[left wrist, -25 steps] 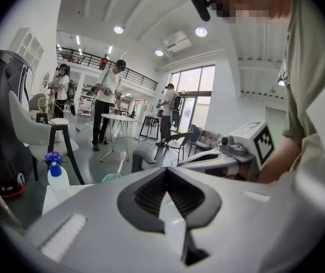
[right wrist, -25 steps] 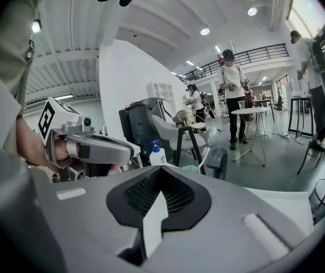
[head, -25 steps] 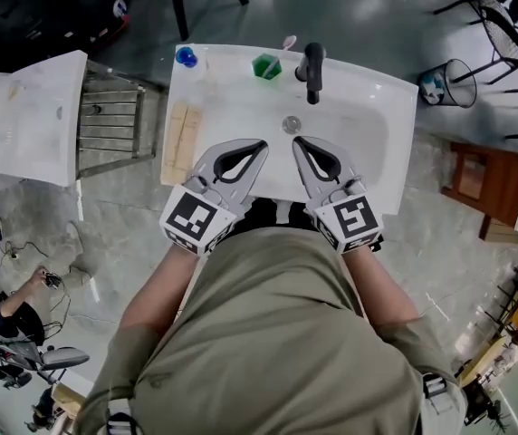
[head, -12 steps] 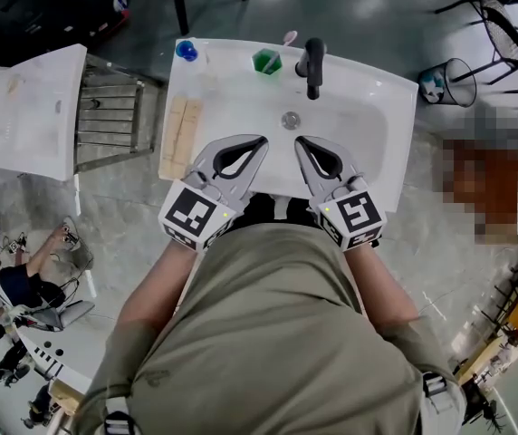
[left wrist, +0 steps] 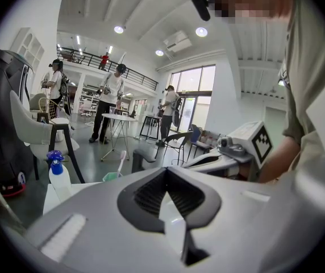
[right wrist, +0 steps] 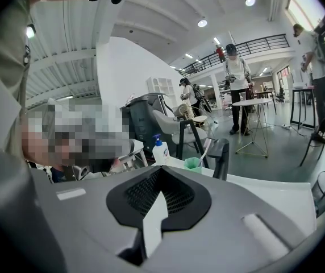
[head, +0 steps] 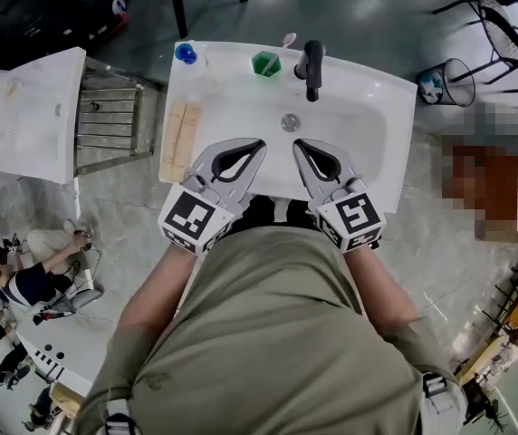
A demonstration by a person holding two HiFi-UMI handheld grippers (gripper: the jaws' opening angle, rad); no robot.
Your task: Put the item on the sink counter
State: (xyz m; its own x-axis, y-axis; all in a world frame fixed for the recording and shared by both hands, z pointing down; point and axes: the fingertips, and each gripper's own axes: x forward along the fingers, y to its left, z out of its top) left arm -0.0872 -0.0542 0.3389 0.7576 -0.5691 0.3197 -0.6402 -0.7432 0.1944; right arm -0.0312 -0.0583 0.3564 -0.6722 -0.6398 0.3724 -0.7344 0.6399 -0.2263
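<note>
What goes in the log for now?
left gripper: shut, empty | right gripper: shut, empty | both: at near edge of sink | green cup: beside tap

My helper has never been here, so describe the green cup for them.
Start at the white sink. On its back rim, just left of the black faucet, stands the green cup. It alone is green and holds a toothbrush.

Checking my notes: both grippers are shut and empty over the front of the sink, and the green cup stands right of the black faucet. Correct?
No. The head view shows the green cup left of the black faucet, not right. The rest holds: the left gripper and the right gripper are shut and empty over the front of the sink.
</note>
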